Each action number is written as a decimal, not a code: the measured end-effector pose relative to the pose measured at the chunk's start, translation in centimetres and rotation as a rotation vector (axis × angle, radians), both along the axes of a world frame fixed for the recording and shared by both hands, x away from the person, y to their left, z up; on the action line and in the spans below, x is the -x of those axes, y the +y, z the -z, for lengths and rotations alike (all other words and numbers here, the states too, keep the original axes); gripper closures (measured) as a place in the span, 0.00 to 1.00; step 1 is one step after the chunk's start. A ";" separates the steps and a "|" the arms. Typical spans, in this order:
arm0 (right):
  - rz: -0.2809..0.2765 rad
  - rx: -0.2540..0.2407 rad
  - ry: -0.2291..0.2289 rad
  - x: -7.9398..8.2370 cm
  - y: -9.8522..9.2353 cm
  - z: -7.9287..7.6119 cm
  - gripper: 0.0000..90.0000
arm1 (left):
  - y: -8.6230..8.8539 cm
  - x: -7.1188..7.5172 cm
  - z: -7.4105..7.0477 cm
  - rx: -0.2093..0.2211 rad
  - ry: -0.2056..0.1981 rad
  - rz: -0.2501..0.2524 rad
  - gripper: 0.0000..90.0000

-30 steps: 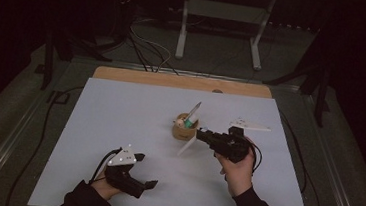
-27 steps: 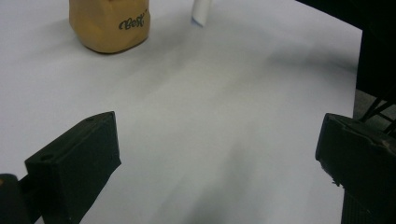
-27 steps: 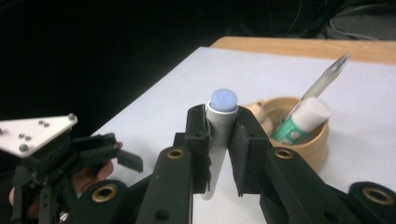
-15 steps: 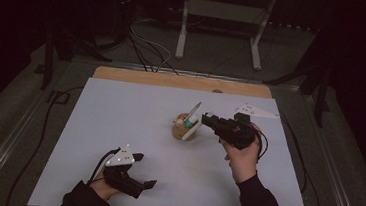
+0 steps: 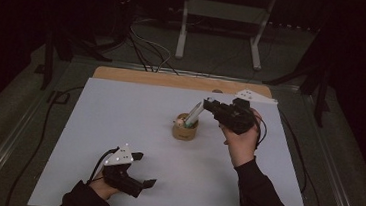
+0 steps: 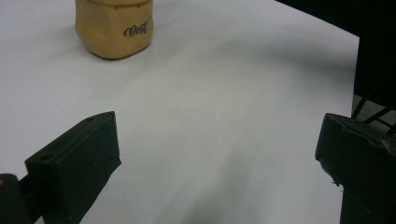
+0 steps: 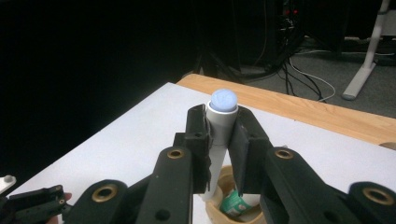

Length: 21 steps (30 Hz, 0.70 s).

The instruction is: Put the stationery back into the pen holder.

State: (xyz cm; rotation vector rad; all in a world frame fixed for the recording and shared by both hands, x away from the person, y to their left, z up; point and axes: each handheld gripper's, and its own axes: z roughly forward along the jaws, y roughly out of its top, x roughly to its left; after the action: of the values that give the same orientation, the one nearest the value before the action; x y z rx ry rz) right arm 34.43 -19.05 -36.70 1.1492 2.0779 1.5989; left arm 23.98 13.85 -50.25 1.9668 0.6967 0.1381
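Note:
A tan cup (image 5: 185, 129) stands mid-table on the white board (image 5: 118, 127); its side with script lettering (image 6: 114, 29) is at the top of the left gripper view. My right gripper (image 5: 208, 105) is shut on a white tube with a pale blue cap (image 7: 223, 112), held tilted with its lower end inside the cup (image 7: 233, 205), next to something green. The same tube (image 5: 194, 114) leans out of the cup in the high view. My left gripper (image 5: 142, 169) rests low near the front edge, open, nothing between its jaws (image 6: 210, 158).
A wooden strip (image 5: 173, 80) runs along the board's far edge. Cables (image 5: 145, 49) and a white stand (image 5: 218, 26) lie on the floor beyond. A cable trails off the table's right side (image 5: 293, 143). Dark surroundings on all sides.
My right gripper rose and moved toward the far side with the tube, swinging it from low beside the cup to tilted above it. The left gripper stayed put.

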 end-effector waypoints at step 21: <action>0.020 0.056 0.021 -3.4 1.4 0.9 0.87 | 0.1 0.0 0.0 0.007 -0.017 0.001 0.01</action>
State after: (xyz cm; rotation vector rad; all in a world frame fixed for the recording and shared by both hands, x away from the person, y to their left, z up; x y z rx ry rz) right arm 37.87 -17.61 -37.61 1.1694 2.1033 1.5166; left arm 24.01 13.92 -50.21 1.9575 0.6841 0.1510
